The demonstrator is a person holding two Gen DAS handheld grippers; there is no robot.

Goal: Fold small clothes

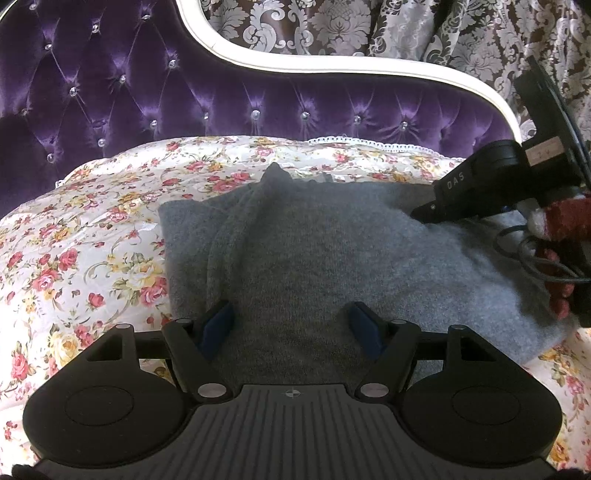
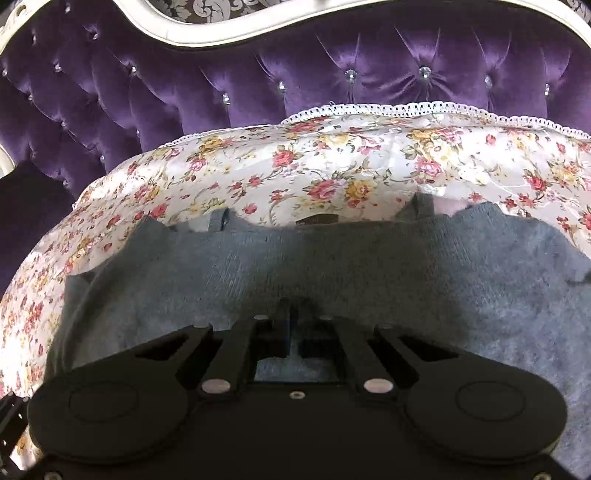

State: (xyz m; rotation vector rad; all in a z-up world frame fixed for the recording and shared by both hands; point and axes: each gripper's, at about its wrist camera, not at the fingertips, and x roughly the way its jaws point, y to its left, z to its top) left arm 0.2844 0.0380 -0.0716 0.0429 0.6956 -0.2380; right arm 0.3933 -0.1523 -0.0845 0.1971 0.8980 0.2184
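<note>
A grey knitted garment [image 1: 314, 251] lies on a floral bedspread [image 1: 92, 221], partly folded, with a fold ridge on its left side. My left gripper [image 1: 291, 325] is open just above the garment's near part, its blue pads [image 1: 218, 325] wide apart and empty. My right gripper [image 2: 291, 325] is shut, jaws together, pressed into the grey garment [image 2: 369, 266]; whether cloth is pinched between them is hard to tell. The right gripper also shows in the left wrist view [image 1: 436, 214], at the garment's right side, held by a red-gloved hand [image 1: 557, 229].
A purple tufted headboard [image 1: 184, 92] with a white frame [image 1: 332, 64] stands behind the bed. Patterned curtains [image 1: 406, 26] hang at the back. A black cable [image 1: 535, 258] trails from the right gripper over the garment. The bedspread's lace edge [image 2: 406, 109] lies along the headboard.
</note>
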